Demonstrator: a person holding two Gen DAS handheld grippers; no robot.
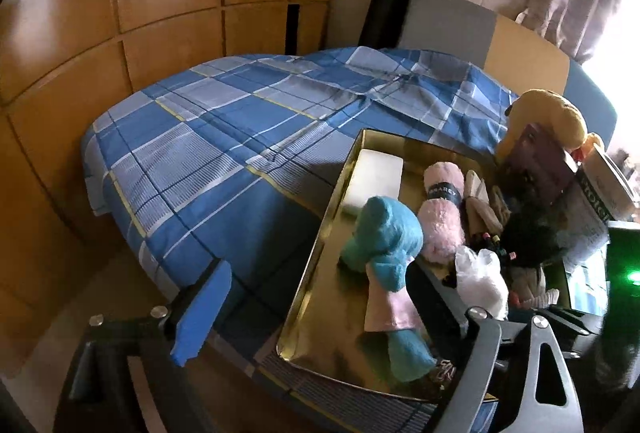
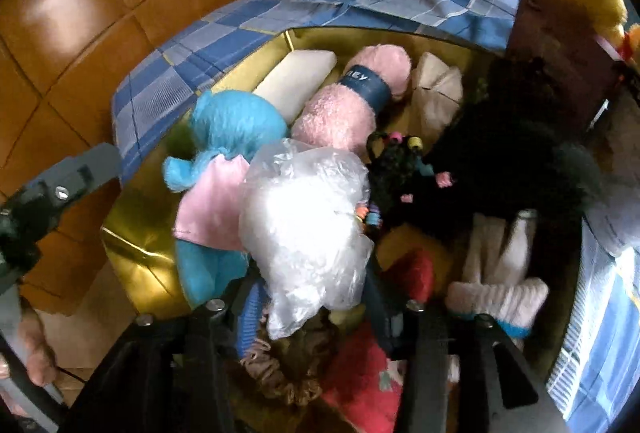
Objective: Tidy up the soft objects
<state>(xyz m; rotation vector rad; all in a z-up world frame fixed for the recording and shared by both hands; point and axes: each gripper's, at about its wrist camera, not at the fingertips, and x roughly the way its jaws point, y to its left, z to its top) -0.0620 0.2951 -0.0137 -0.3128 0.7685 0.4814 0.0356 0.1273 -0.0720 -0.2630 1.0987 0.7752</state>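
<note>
A gold tray (image 1: 320, 249) sits on the bed and holds soft things: a blue plush toy with a pink shirt (image 1: 384, 245), a pink rolled towel (image 1: 440, 217), a white pad (image 1: 376, 177), beige cloths and a black fluffy item (image 1: 528, 237). My left gripper (image 1: 316, 313) is open, one blue-padded finger (image 1: 204, 309) over the bed edge, the other beside the blue plush. My right gripper (image 2: 308, 297) is shut on a clear plastic bag of white stuffing (image 2: 304, 217), held above the tray (image 2: 132, 269). The blue plush (image 2: 228, 129) and pink towel (image 2: 352, 101) lie behind it.
The bed has a blue checked cover (image 1: 224, 137). A yellow plush (image 1: 556, 117) and boxes stand at the tray's far right. White knitted socks (image 2: 500, 273), a red cloth (image 2: 360, 389) and scrunchies (image 2: 280, 373) lie near the right gripper. Wooden wardrobe panels (image 1: 120, 13) stand behind.
</note>
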